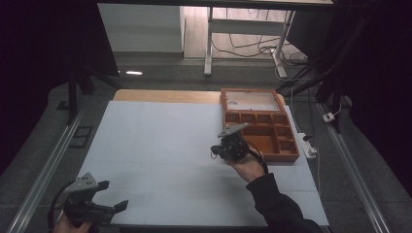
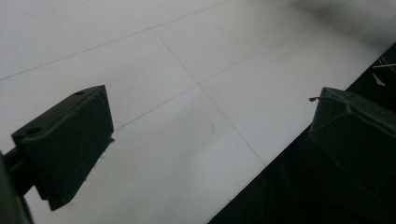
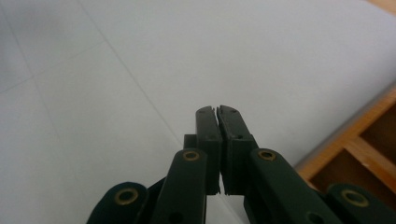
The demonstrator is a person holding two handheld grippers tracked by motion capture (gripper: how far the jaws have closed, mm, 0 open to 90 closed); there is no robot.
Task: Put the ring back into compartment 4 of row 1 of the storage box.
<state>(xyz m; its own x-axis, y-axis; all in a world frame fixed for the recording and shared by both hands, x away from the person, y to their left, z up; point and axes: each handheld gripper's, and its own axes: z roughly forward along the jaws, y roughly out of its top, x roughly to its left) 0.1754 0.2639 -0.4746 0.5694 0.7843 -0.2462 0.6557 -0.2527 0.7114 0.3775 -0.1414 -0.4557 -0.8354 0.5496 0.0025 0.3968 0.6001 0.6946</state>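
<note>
My right gripper (image 1: 214, 150) hovers over the white table sheet (image 1: 160, 141), just left of the wooden compartment box (image 1: 261, 125). In the right gripper view its jaws (image 3: 217, 110) are pressed together with nothing between them, and the box's wooden edge (image 3: 355, 128) shows at the right. My left gripper (image 1: 112, 195) sits at the table's near left corner, held by a hand. In the left gripper view its two black fingers (image 2: 65, 140) stand far apart over the bare white sheet (image 2: 187, 70), holding nothing.
The wooden box has several small compartments and an open lid section at the back. A white power strip (image 1: 309, 148) lies right of it off the sheet. Metal rails (image 1: 43, 170) run along both table sides. Desk legs and cables stand beyond the far edge.
</note>
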